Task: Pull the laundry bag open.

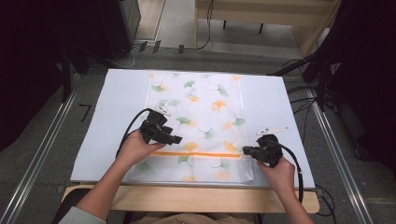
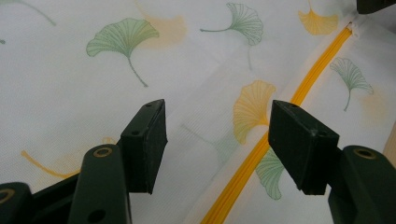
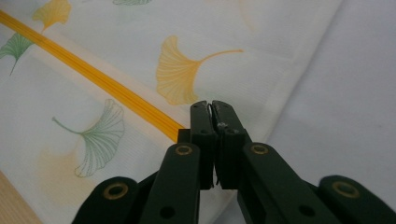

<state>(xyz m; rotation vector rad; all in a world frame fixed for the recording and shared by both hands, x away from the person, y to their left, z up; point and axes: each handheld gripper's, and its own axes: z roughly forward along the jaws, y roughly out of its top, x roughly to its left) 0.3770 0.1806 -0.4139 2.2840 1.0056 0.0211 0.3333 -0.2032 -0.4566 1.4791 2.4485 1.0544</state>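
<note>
High view first: a white-topped bench (image 1: 116, 121) stands on a grey floor, its pale wooden edge showing along the near side, metal rails running down the floor on the left and right, and dark cables trailing around black stands at the far corners. Spread flat over the middle of the bench lies a white fabric bag (image 1: 201, 112) printed with green and orange ginkgo leaves, reaching from the far edge almost to the near one. An orange zipper (image 1: 196, 153) runs left to right across its near part. The left gripper (image 1: 176, 139) rests over the bag's near left area, just beyond the zipper; in the left gripper view its fingers (image 2: 144, 140) are spread wide above the cloth, with the zipper (image 2: 261, 149) slanting between them and nothing held. The right gripper (image 1: 246, 150) sits at the zipper's right end, near the bag's right edge; in the right gripper view its fingers (image 3: 203, 130) are pressed together, seemingly pinching a small piece at the zipper's (image 3: 93, 74) end, though what exactly they hold is too small to make out.
</note>
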